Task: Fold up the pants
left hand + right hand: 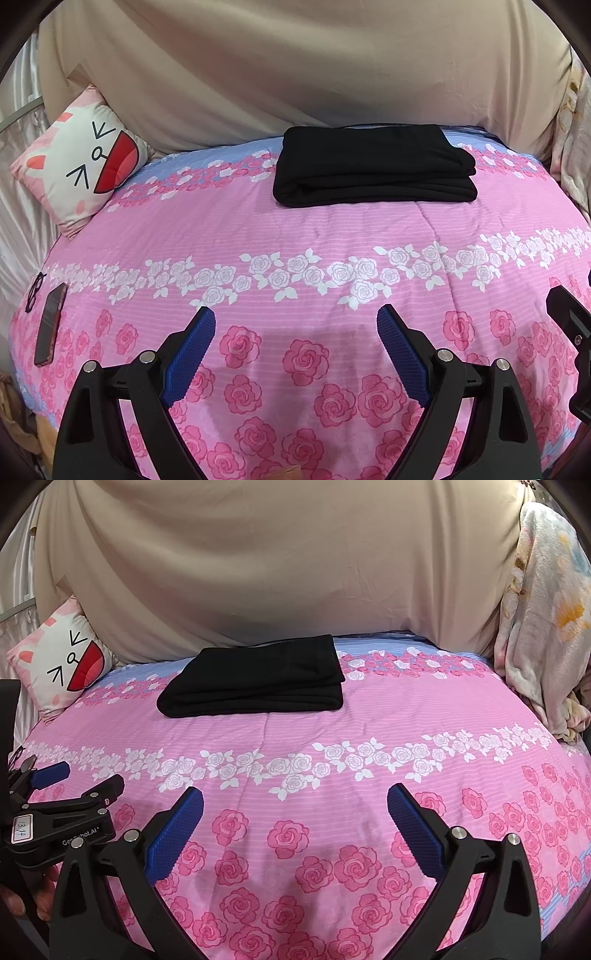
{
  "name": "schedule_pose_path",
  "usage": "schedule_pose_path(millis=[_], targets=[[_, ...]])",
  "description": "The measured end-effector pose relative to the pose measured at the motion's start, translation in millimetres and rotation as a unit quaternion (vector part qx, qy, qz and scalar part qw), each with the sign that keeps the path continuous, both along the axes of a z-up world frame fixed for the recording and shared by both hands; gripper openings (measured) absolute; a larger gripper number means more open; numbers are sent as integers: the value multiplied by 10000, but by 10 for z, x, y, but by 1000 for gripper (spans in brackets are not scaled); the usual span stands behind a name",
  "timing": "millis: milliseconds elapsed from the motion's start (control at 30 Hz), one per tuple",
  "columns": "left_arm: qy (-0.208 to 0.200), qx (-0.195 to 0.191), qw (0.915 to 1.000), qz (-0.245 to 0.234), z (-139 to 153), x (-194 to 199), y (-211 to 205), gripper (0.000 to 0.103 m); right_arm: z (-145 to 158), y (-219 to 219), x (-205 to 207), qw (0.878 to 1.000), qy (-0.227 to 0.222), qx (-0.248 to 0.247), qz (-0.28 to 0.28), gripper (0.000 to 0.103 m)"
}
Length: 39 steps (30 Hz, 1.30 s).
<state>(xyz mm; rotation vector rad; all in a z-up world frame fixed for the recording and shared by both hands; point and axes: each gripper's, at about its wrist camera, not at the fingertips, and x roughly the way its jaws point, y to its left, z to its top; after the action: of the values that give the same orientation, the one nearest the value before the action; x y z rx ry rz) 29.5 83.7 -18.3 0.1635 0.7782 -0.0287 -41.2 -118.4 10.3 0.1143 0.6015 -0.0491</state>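
Black pants (373, 166) lie folded into a compact rectangle at the far side of the pink rose-print bed cover (295, 229), close to the beige drape. The right wrist view shows the same folded pants (255, 677) left of centre. My left gripper (295, 323) hovers over the near part of the bed, jaws wide apart, nothing between the blue pads. My right gripper (295, 801) is likewise open and empty over the near bed, well short of the pants. The left gripper (79, 775) also appears at the left edge of the right wrist view, held by a hand (22, 897).
A cat-face pillow (77, 162) leans at the far left corner. A phone (51, 323) and glasses (35, 291) lie on the bed's left edge. A floral blanket (543, 627) hangs at the right. A beige drape (295, 66) closes off the back.
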Motion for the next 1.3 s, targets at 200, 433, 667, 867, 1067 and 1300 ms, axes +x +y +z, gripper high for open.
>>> schedule_pose_path(millis=[200, 433, 667, 867, 1067, 1300], targets=[[4, 19, 10000, 1, -14, 0, 15, 87, -11, 14, 10, 10000, 21, 12, 22, 98], [12, -1, 10000, 13, -18, 5, 23, 87, -24, 17, 20, 10000, 32, 20, 32, 98], [17, 13, 10000, -7, -29, 10, 32, 87, -30, 32, 23, 10000, 36, 36, 3, 98], [22, 11, 10000, -7, -26, 9, 28, 87, -45, 50, 27, 10000, 58, 46, -6, 98], [10, 29, 10000, 5, -29, 10, 23, 87, -51, 55, 22, 10000, 56, 55, -17, 98], [6, 25, 10000, 11, -31, 10, 18, 87, -54, 51, 23, 10000, 64, 53, -21, 98]])
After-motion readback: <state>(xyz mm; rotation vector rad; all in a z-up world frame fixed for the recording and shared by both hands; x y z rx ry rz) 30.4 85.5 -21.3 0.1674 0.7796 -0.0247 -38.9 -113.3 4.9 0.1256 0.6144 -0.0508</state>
